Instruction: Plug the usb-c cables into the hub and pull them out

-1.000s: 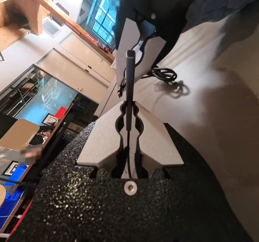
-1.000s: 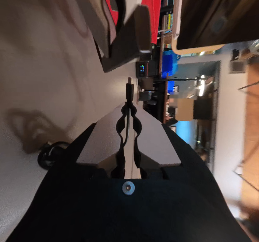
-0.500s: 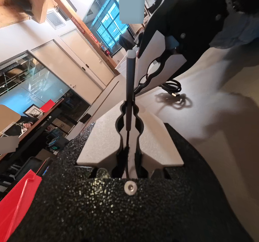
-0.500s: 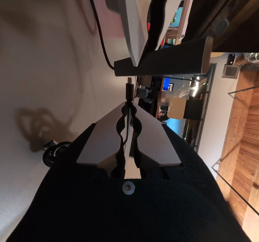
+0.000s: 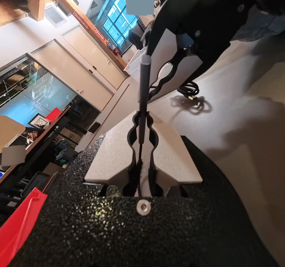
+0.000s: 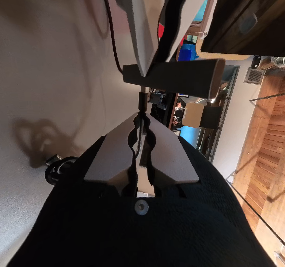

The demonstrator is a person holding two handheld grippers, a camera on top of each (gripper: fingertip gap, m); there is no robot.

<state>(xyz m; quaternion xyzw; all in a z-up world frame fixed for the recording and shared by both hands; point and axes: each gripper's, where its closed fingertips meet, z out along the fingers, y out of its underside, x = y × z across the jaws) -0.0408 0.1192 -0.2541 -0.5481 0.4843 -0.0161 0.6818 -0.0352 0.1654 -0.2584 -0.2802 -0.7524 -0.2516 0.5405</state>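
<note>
My left gripper (image 5: 142, 113) is shut on the hub (image 5: 143, 86), a slim dark bar seen edge-on and pointing away from me. In the right wrist view the hub (image 6: 169, 77) lies crosswise, held from above by the left gripper's pale fingers (image 6: 141, 35). My right gripper (image 6: 141, 114) is shut on a black usb-c cable just behind its plug (image 6: 142, 101). The plug's metal tip meets the hub's long side; I cannot tell how deep it sits. The right gripper's fingers (image 5: 182, 74) show beyond the hub in the left wrist view.
The rest of the black cable lies coiled on the pale table (image 5: 188, 89) with a metal plug end (image 5: 192, 97); it also shows in the right wrist view (image 6: 57, 171). The hub's own thin cord (image 6: 112, 35) trails away. Desks and a person sit far behind. The tips of one gripper are about 5 cm away from the tips of the other.
The hub and the plug have come together: a second ago a gap lay between them, now the plug's tip is at the hub's side. Both grippers stay shut.
</note>
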